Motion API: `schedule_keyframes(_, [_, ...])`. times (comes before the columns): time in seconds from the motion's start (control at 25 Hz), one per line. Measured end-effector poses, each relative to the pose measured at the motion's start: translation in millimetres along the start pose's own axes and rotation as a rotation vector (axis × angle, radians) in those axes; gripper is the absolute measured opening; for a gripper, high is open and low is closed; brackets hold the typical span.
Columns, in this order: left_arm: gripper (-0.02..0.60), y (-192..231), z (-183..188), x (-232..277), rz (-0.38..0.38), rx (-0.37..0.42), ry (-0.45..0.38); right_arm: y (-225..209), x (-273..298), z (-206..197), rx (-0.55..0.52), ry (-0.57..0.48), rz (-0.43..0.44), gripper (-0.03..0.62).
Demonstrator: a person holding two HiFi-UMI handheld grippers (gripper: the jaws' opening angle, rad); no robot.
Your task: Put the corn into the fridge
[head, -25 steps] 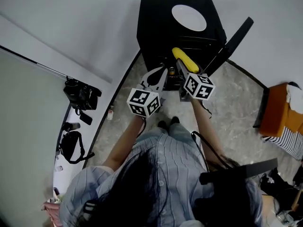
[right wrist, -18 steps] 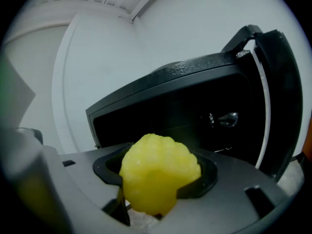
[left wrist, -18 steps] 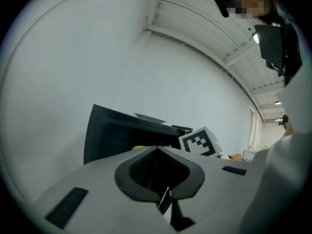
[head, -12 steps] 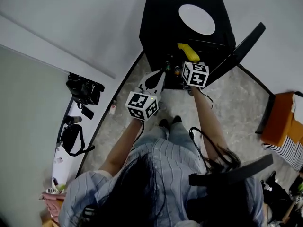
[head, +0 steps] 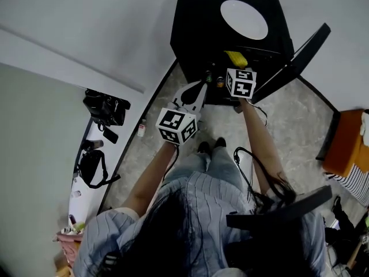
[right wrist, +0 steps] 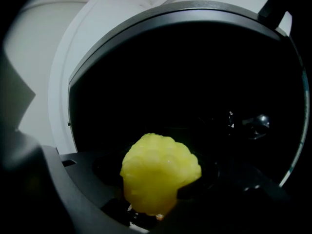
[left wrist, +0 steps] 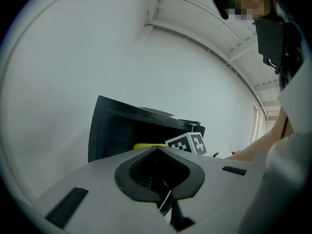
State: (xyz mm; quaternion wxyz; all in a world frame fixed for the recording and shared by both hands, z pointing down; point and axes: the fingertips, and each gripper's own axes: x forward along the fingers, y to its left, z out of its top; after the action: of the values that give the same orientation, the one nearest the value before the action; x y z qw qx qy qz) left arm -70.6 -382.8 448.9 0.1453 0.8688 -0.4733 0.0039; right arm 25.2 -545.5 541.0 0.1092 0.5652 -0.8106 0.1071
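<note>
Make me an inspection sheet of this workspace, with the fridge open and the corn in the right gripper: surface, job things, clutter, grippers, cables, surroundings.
Surface: grey marbled floor; the person stands on it facing the fridge.
Job's things: black fridge, its door swung open; corn at the dark opening, not yet set down.
Clutter: black bags by the left wall; orange item at the right edge; small bottles at the fridge's front.
Grippers: right gripper shut on the corn; left gripper shut, empty, short of the fridge.
Cables: dark cable looping beside the right forearm.
Surroundings: white walls; white disc on the fridge top.
</note>
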Motion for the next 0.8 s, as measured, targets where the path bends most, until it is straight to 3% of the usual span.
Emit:
schedule_keyframes(0.24, [0.008,6,2,-1,0.016,-0.022,-0.005,-4,16,-6,-0.048,0.057,-0.007,0.264])
schedule_keyframes(0.8, [0.008,16,-3,0,0.039,-0.056,0.005,-8,27,-12,0.012,0.092,0.015,0.264])
